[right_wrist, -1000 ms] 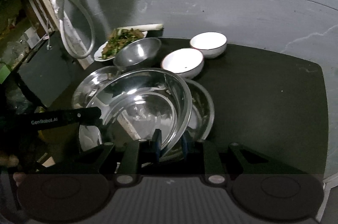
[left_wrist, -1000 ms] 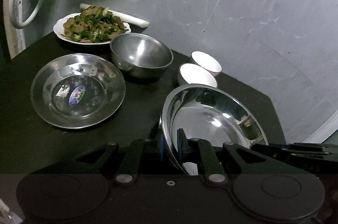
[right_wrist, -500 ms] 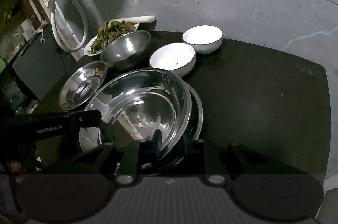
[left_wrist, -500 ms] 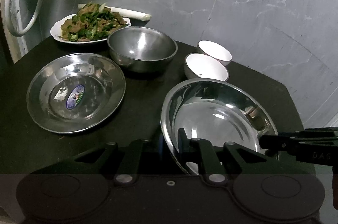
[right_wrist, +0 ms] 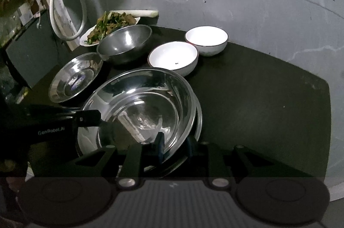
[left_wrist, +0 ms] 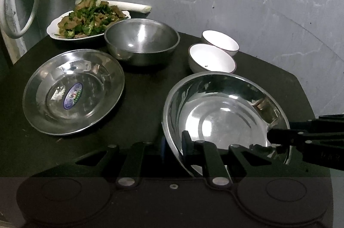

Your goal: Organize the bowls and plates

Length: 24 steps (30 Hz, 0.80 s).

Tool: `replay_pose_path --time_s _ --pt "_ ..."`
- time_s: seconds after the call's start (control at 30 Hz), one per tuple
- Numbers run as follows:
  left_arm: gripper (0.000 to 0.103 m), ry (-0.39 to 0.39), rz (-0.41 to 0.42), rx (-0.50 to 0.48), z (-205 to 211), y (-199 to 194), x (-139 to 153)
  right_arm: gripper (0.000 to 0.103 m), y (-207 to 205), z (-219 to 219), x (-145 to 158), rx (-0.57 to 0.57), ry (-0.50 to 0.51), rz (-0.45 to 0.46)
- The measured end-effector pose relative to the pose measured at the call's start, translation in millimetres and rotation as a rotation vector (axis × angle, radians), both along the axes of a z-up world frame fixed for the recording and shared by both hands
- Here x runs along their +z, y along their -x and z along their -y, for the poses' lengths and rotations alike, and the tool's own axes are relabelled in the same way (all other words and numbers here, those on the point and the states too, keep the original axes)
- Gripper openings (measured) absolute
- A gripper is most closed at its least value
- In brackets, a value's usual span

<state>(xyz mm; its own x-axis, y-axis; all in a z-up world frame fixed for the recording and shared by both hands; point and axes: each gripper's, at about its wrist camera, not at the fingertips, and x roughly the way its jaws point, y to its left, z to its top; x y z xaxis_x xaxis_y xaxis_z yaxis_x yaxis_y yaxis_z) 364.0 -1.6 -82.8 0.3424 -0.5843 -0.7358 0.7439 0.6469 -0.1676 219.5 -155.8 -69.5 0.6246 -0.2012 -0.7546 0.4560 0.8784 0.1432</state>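
Observation:
A large shiny steel basin [left_wrist: 223,118] sits at the near side of the black table [left_wrist: 139,86]; it also shows in the right wrist view [right_wrist: 139,107], resting on another steel dish whose rim [right_wrist: 200,118] shows at its right. My left gripper [left_wrist: 173,147] is shut on the basin's near-left rim. My right gripper [right_wrist: 174,147] is shut on its near-right rim; it also shows in the left wrist view [left_wrist: 273,138]. A steel plate with a sticker [left_wrist: 73,92], a deep steel bowl [left_wrist: 142,40] and two white bowls [left_wrist: 211,58] [left_wrist: 220,42] stand behind.
A white plate of cooked greens and meat [left_wrist: 86,21] and a leek stalk [left_wrist: 129,5] sit at the table's far left corner. A grey wall [left_wrist: 258,2] rises close behind. A white hose loop [left_wrist: 19,12] hangs at the left.
Both grippers have lowered the basin toward the table and levelled it over the dish beneath. The other dishes have not moved.

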Motion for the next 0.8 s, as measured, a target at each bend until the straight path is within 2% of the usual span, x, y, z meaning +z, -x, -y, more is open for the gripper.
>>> replay_pose_path --time_s 0.33,0.47,0.57,0.8 --pt "0.018 -0.027 -0.013 0.006 2.6 2.9 -4.3 0.044 -5.3 -12.0 -1.1 0.018 0.059 -0.023" --pt "0.018 -0.028 -0.012 0.008 2.2 4.4 -4.0 0.047 -7.1 -14.4 -1.4 0.020 0.073 -0.030" --pt "0.020 -0.025 -0.014 0.015 0.4 5.8 -2.9 0.048 -7.8 -16.2 -1.8 0.020 0.080 -0.031" --pt "0.033 -0.022 -0.015 0.029 -10.4 7.0 1.0 0.062 -7.0 -16.5 -6.9 0.006 0.059 -0.034"
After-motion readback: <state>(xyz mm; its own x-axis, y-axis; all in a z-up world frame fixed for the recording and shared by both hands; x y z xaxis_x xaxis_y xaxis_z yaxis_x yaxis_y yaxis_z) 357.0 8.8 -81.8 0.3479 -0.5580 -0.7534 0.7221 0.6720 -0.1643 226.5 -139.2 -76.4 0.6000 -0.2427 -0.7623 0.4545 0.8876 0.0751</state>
